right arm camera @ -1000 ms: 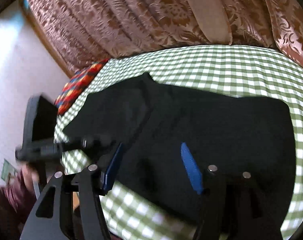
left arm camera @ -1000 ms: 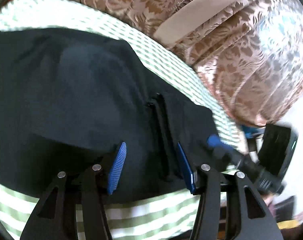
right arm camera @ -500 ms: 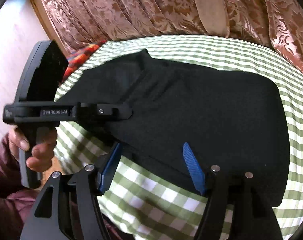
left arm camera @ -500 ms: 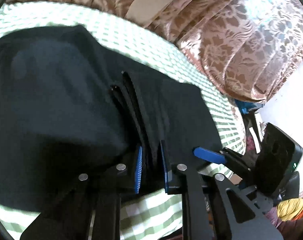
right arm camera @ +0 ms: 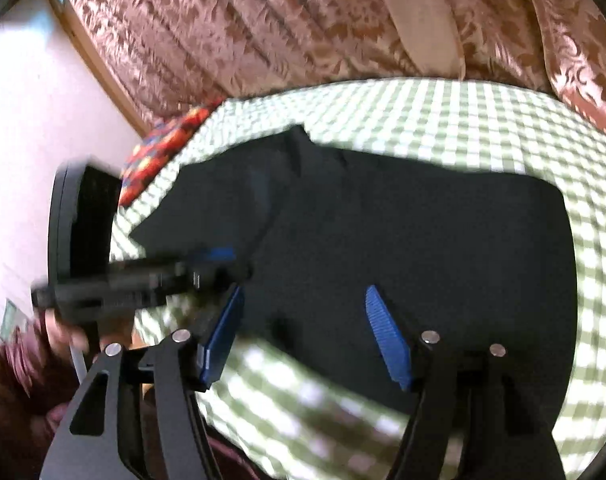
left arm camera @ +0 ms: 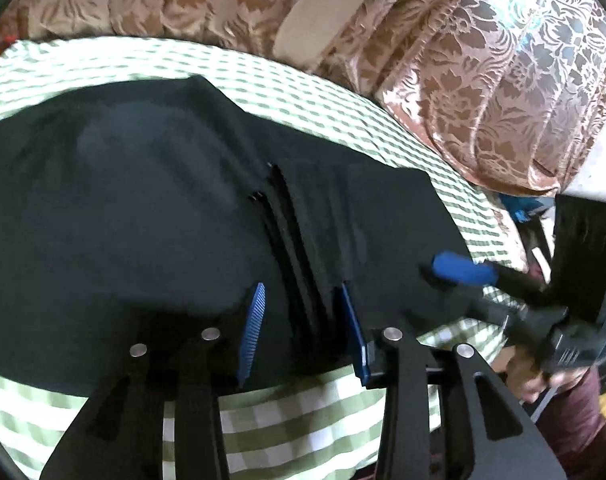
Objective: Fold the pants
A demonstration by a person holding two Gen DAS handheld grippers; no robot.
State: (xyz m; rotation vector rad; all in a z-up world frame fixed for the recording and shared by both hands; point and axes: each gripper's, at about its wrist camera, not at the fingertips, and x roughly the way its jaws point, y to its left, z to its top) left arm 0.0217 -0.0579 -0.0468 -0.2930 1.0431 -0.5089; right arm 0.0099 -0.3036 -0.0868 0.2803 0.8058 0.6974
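Black pants (left arm camera: 151,208) lie spread on a green-and-white checked cloth (left arm camera: 311,412); they also show in the right wrist view (right arm camera: 415,240). My left gripper (left arm camera: 301,304) is open, its blue pads either side of a stack of dark folded edges (left arm camera: 291,232) near the pants' front border. My right gripper (right arm camera: 303,308) is open and empty above the pants' near edge. It also shows at the right of the left wrist view (left arm camera: 463,276), and the left gripper shows blurred in the right wrist view (right arm camera: 215,260).
Brown floral curtains (left arm camera: 503,80) hang behind the table, with a beige band (left arm camera: 323,20). A red patterned cloth (right arm camera: 163,148) lies at the far left corner. A white wall (right arm camera: 31,120) stands at left. The person's hand (left arm camera: 543,376) holds the right gripper's handle.
My left gripper was open, closed to a narrow gap half a second ago, and has opened wide again over the folded edges. My right gripper stayed open and shifted slightly.
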